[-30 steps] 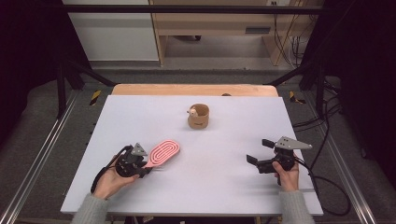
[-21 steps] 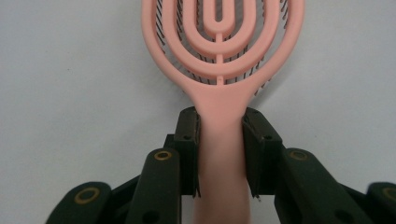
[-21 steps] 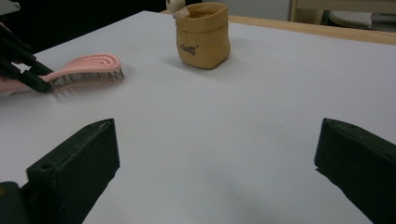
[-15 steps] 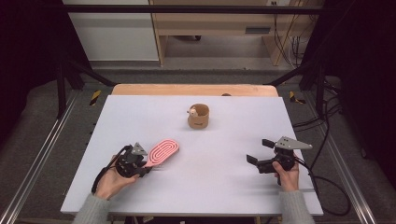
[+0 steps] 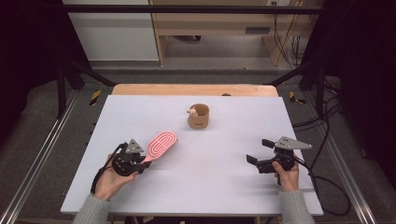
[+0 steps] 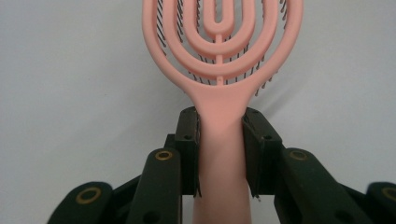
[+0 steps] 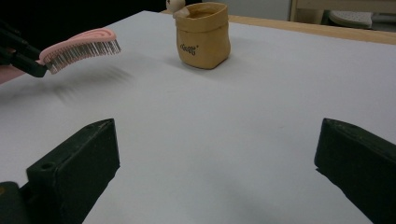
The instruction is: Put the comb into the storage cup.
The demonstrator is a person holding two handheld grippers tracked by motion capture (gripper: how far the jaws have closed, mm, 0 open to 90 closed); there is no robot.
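Clutter is scarce on the pale grey table (image 5: 210, 186): near its far middle stands a small tan pouch (image 5: 198, 116), soft-sided and rolled at the rim like a paper sack, with dark lettering on its front and a little cream-coloured figure (image 5: 191, 111) peeking over its edge. Beyond the tabletop a strip of bare wood (image 5: 191, 89) runs along the far side, and black frame rails flank the bench. Between the pouch and either hand, open tabletop lies unobstructed.

At the near left, the left gripper (image 5: 141, 164) is clamped on the handle of a pink hairbrush (image 5: 161, 145); in the left gripper view both black pads press flat against the smooth plastic neck just below the head. The brush's head is an oval of nested loops with slots between them, dark fine bristles pointing downward, and it points toward the pouch, well apart from it. From the right gripper view the brush hangs clear of the surface, its blurred shadow beneath.

At the near right, the right gripper (image 5: 259, 151) rests low by the table with its blocky matte-black jaws spread wide, holding nothing. A cable trails off from it toward the table's right edge.
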